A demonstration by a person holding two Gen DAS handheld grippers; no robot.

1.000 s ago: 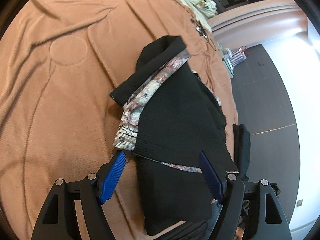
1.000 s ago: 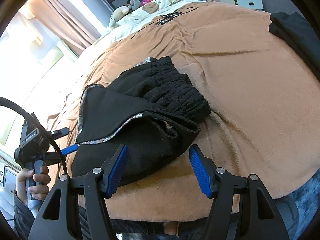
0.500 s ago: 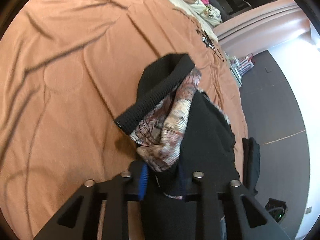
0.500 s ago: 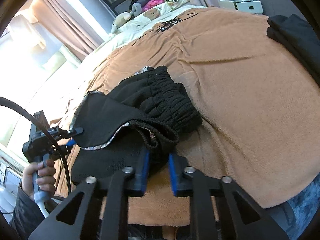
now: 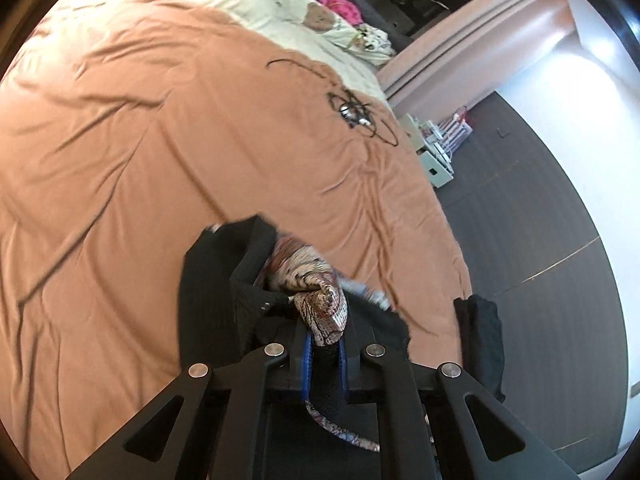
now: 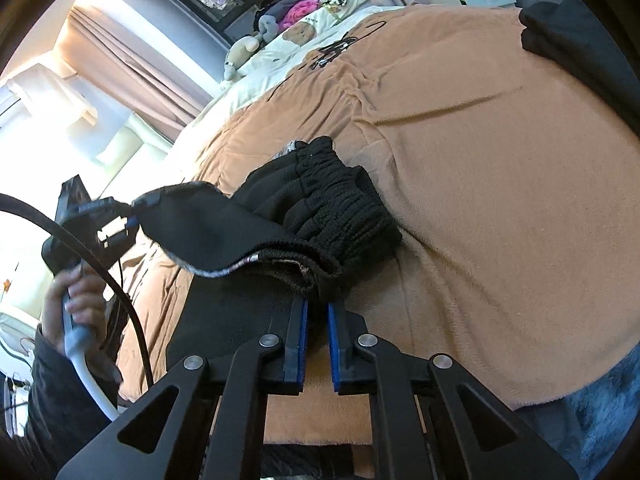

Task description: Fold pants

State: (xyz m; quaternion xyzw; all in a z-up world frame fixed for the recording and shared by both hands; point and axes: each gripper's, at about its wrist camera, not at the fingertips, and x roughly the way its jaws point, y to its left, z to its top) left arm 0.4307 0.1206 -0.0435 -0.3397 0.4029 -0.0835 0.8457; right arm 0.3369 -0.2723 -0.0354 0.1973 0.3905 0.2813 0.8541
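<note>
Where its patterned lining shows, black pants bunch.

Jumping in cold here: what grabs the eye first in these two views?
The black pants, bunched at the near edge of the tan blanket, with patterned lining showing. Both claws are shut on them: left claw at the lining end, right claw under the waistband.

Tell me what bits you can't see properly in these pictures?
- Pants: left wrist view, the lower part is hidden behind the left gripper.
- Pants legs: right wrist view, covered by the folded-over fabric and the right gripper.
- Dark clothing: right wrist view, cut off by the edge.
- Tangled cord on the blanket: left wrist view, too small to identify.
</note>
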